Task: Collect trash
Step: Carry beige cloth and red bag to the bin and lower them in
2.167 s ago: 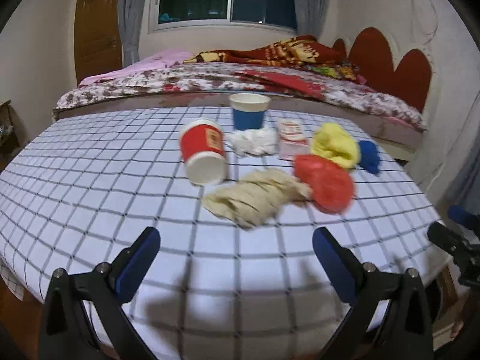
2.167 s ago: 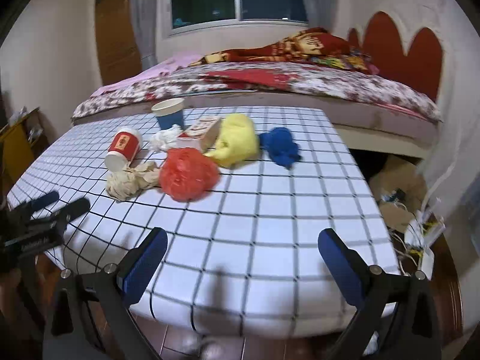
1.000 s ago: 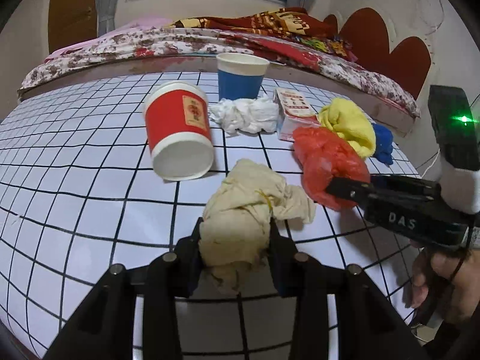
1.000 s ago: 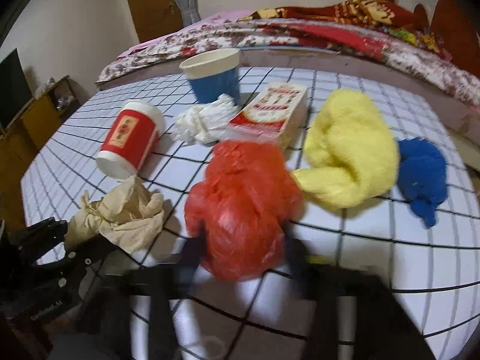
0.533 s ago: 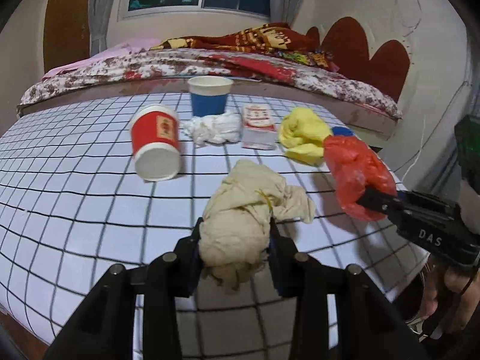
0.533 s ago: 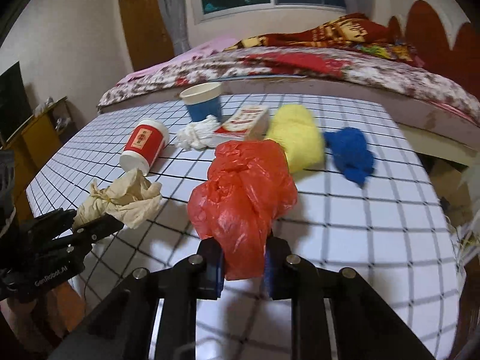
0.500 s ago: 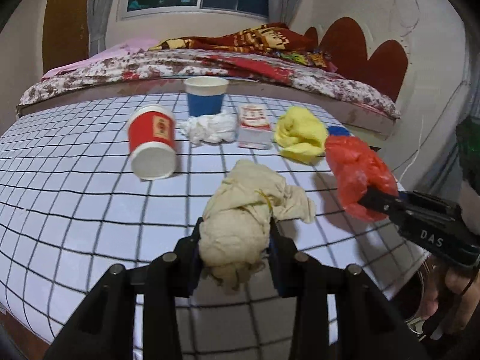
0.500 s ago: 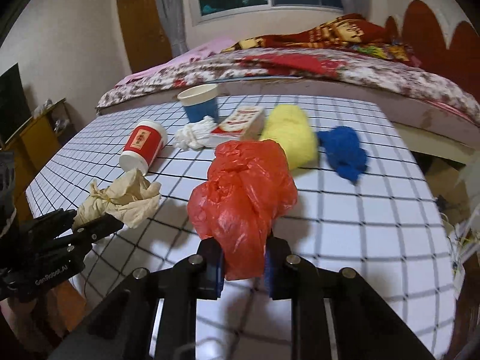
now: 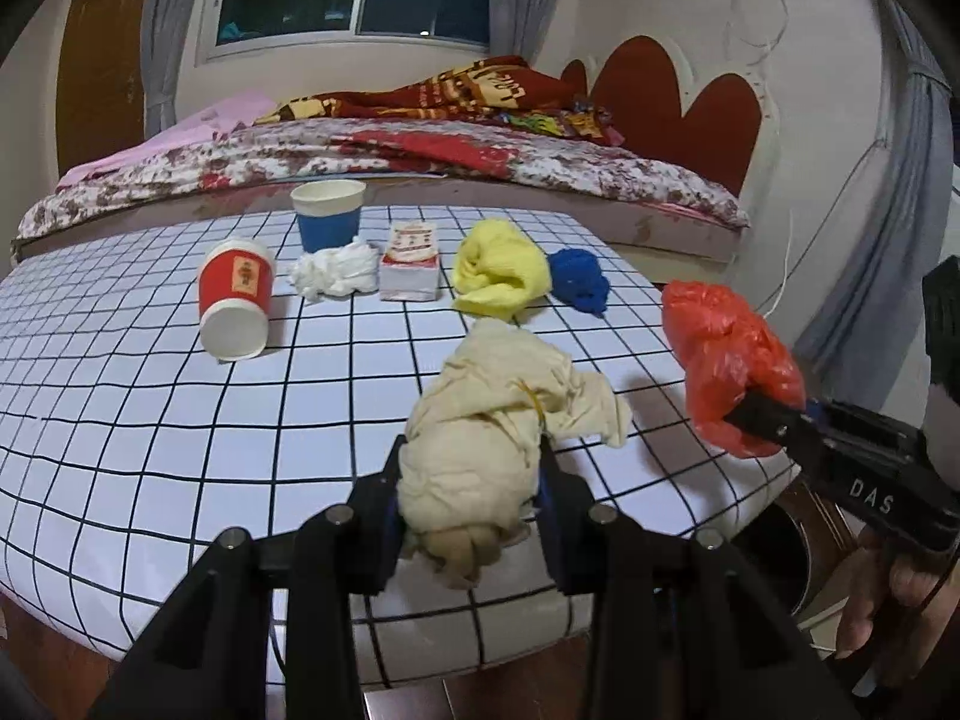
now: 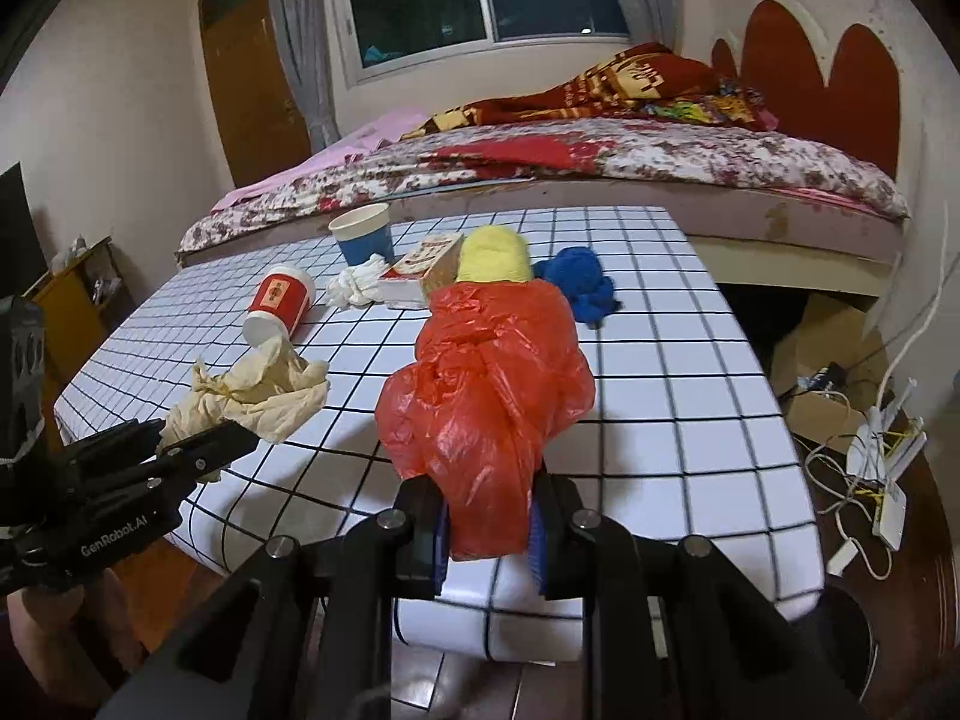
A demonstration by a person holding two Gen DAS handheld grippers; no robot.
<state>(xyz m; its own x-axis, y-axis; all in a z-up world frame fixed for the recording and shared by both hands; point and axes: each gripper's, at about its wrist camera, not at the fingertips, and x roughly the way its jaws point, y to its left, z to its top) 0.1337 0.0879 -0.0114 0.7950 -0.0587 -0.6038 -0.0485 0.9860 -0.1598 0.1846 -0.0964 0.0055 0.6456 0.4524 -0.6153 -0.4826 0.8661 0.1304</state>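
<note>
My left gripper (image 9: 471, 504) is shut on a crumpled beige paper wad (image 9: 498, 420) and holds it above the table's near edge. It also shows in the right wrist view (image 10: 252, 390). My right gripper (image 10: 489, 531) is shut on a red plastic bag (image 10: 489, 384), held past the table's near right corner; the bag also shows in the left wrist view (image 9: 726, 354). On the checked table (image 9: 150, 396) lie a tipped red paper cup (image 9: 235, 300), a blue cup (image 9: 329, 216), a white tissue wad (image 9: 336, 276), a small carton (image 9: 411, 270), a yellow wad (image 9: 498, 276) and a blue wad (image 9: 579, 282).
A dark round bin (image 9: 774, 564) stands on the floor by the table's near right corner, under my right gripper; it also shows in the right wrist view (image 10: 840, 636). A bed (image 9: 390, 150) lies behind the table. Cables and a cardboard box (image 10: 840, 360) lie on the floor at right.
Both grippers have drawn back from the table with their loads. The red bag has moved right, past the table's edge and over the bin.
</note>
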